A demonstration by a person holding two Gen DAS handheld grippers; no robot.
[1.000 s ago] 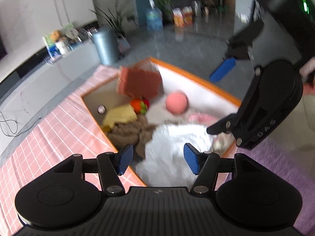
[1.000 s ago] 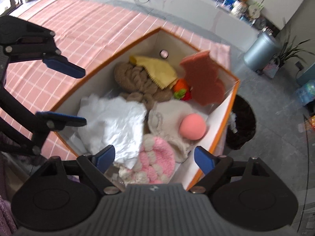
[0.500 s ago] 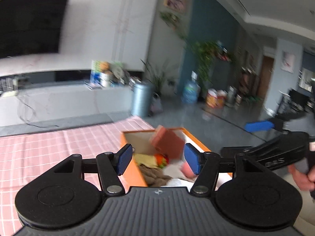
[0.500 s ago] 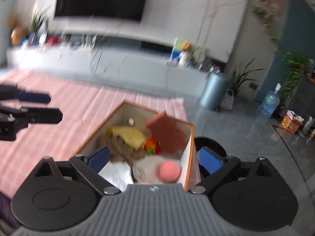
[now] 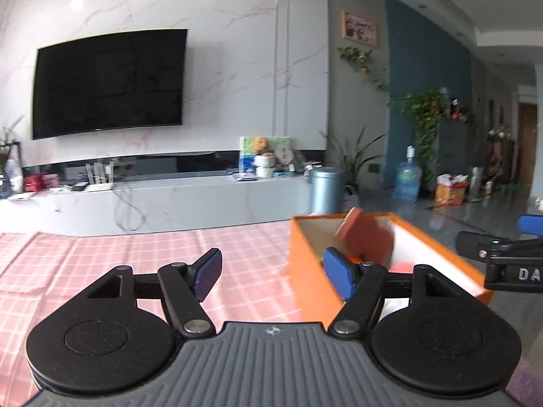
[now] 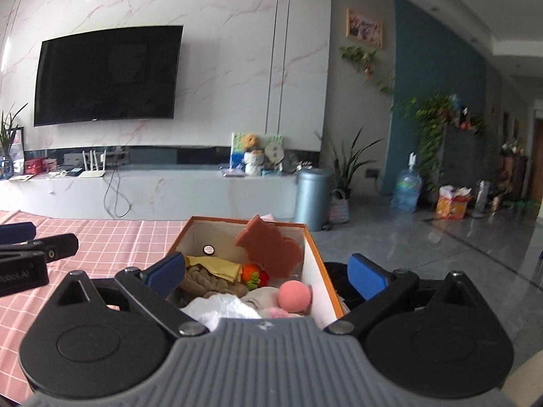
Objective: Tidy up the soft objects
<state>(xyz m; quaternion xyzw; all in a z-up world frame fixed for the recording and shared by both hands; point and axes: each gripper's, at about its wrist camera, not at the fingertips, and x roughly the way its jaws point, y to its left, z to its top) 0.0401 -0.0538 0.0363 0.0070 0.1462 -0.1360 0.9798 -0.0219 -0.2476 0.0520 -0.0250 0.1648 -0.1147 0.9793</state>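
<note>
1. The right gripper (image 6: 268, 273) has its jaws spread wide, having just been opening, with nothing pressed between the blue pads (image 6: 366, 273); seen past them, the box's contents lie in the gap but apart from the pads.
2. The left gripper (image 5: 271, 273) also stands wide and empty, its jaws having just been opening; only the pink checked cloth (image 5: 118, 251) and the near wall of the box show between its pads.
3. In the right wrist view the orange box (image 6: 319, 254) sits at twelve o'clock from the claw; inside it a rust-red sponge (image 6: 271, 251) leans upright toward one o'clock, a pink ball (image 6: 294, 296) lies at the near right, an orange and green plush (image 6: 253, 274) sits in the middle, and a yellow cloth (image 6: 217, 266) rests on a brown knit piece (image 6: 203, 283) at eleven o'clock; a white cloth (image 6: 217, 308) lies nearest the claw.
4. In the left wrist view the box is at two o'clock.
5. Writing: the right gripper's body at three o'clock in the left view reads "DA", cut off by the frame; the left gripper's body at nine o'clock in the right view carries lettering too blurred to read fully.
6. Farther out, a black television (image 6: 105, 74) hangs at eleven o'clock; a grey bin (image 6: 312, 198) stands at one o'clock.
</note>
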